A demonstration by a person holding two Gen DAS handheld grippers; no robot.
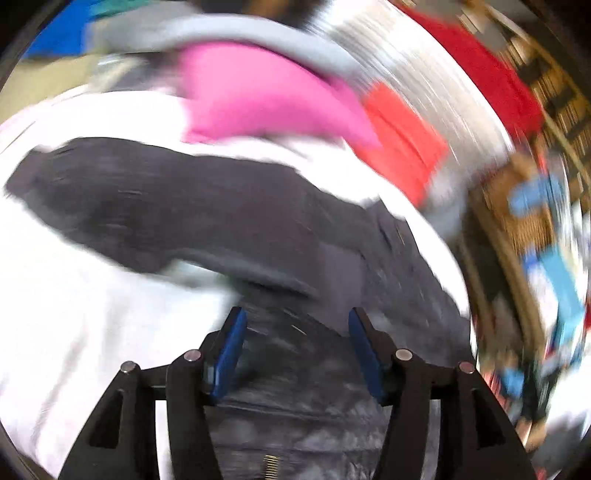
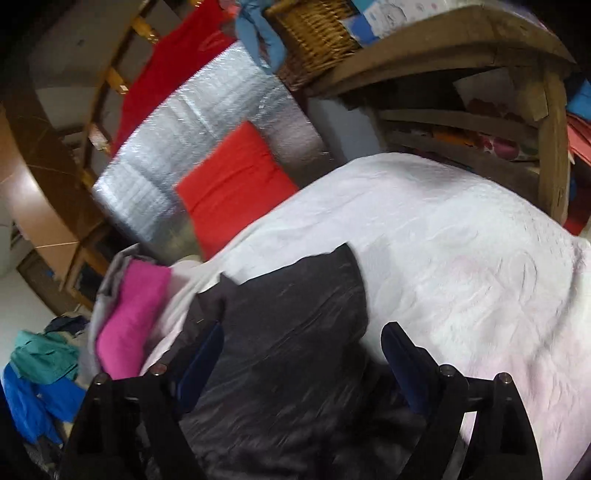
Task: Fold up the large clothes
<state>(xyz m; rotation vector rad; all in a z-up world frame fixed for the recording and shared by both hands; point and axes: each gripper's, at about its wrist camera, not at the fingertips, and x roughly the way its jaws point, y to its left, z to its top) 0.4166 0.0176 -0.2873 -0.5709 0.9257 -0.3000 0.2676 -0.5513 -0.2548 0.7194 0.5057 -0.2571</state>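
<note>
Dark grey garment (image 1: 207,221) lies on a white sheet (image 1: 74,314), directly ahead of and beneath both claws. Left claw (image 1: 297,325): blue pads apart, grey cloth seen in the gap between them but neither pad pressing on it; nothing clamped. Right claw (image 2: 303,343): jaws wide apart, same garment (image 2: 295,321) spread below the gap, no pad gripping it. Fabric looks thin, slightly shiny, with fine creases; edges irregular, one corner peaked up in the right view. In the left view its long axis runs from a blunt end at upper left, across the frame, down toward the claw at lower right. Left view heavily blurred, so seams and garment type cannot be told. Sheet white, lightly puckered, covering a rounded surface. Beyond the garment's far edge: a folded pink cloth (image 2: 129,314) stacked on pale grey cloth (image 1: 240,33), then a folded orange-red piece (image 2: 229,184) on a silver quilted foil mat (image 2: 184,129). Red cloth (image 2: 166,70) lies past the mat. Wicker basket (image 2: 314,37) on a wooden shelf (image 2: 443,44) behind. Blue and teal clothes (image 2: 37,384) heaped on the floor at left.
</note>
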